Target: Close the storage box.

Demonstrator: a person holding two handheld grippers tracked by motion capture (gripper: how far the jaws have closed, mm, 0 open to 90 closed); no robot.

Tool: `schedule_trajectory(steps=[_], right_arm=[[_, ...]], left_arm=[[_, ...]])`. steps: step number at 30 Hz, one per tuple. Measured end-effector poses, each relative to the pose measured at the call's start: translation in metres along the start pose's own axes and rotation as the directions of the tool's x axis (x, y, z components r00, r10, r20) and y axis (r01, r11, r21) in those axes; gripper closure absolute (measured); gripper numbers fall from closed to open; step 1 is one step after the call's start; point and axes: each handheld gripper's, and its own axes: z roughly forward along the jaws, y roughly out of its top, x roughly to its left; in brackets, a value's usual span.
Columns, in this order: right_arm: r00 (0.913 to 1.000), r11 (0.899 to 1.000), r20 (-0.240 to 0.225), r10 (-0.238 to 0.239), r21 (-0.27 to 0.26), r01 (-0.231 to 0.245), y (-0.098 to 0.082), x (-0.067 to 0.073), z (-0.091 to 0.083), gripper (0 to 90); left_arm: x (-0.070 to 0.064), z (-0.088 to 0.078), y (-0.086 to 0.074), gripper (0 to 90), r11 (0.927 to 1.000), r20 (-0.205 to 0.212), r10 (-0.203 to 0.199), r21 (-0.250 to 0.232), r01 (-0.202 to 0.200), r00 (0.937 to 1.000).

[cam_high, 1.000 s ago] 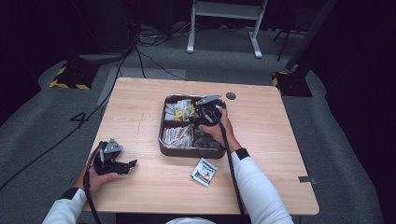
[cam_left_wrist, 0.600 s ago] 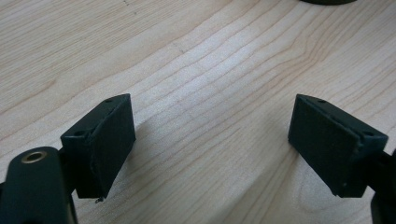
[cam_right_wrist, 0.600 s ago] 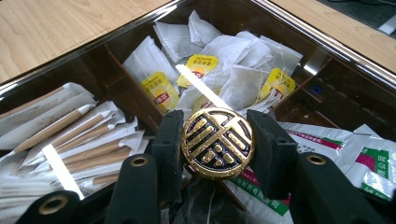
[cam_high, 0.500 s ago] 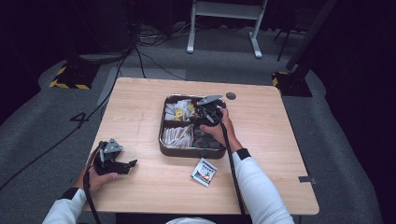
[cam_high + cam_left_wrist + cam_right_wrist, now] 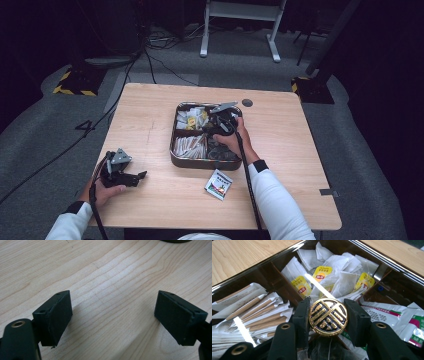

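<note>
My right gripper [image 5: 328, 319] is shut on a round gold-and-black knob [image 5: 328, 315] above the middle of a dark compartment box [image 5: 205, 164]. In the high view my right gripper [image 5: 220, 122] sits over that box at the table's centre. Bright streaks across the right gripper view hint at a clear lid under the knob, though I cannot be sure. Tea bags with yellow tags [image 5: 337, 275] fill the far compartment. My left gripper [image 5: 113, 317] rests open just above bare wood, with nothing between its jaws. It lies near the front left edge [image 5: 141, 175].
Paper stick packets [image 5: 254, 312] fill the left compartment and green-and-red sachets [image 5: 392, 315] the right one. One loose sachet [image 5: 218, 184] lies on the table in front of the box. A dark round cap [image 5: 247, 103] sits in the wood behind it.
</note>
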Motion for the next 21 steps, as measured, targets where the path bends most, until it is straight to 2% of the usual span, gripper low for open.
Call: schedule_trajectory(steps=[4, 9, 17, 19, 21], right_arm=[[1.0, 1.0, -0.002, -0.002, -0.015, 0.002, -0.001, 0.001, -0.001, 55.1], [0.9993, 0.999, -0.002, -0.036, -0.039, 0.036, 0.002, 0.003, -0.006, 47.5], [0.9963, 0.996, 0.009, -0.085, -0.018, 0.086, 0.0, 0.003, -0.009, 31.6], [0.996, 0.996, 0.022, -0.086, -0.018, 0.087, -0.001, 0.003, -0.01, 30.2], [0.9957, 0.996, 0.015, -0.091, -0.016, 0.091, -0.001, 0.002, -0.012, 29.3]], left_arm=[[0.0, 0.0, 0.0, 15.1, 1.0, 0.0, 0.0, 0.0, 0.0, 1.0], [0.0, 0.0, 0.0, 15.1, 1.0, 0.0, 0.0, 0.0, 0.0, 1.0], [0.0, 0.0, 0.0, 15.1, 1.0, 0.0, 0.0, 0.0, 0.0, 1.0], [0.0, 0.0, 0.0, 15.1, 1.0, 0.0, 0.0, 0.0, 0.0, 1.0], [0.0, 0.0, 0.0, 15.1, 1.0, 0.0, 0.0, 0.0, 0.0, 1.0]])
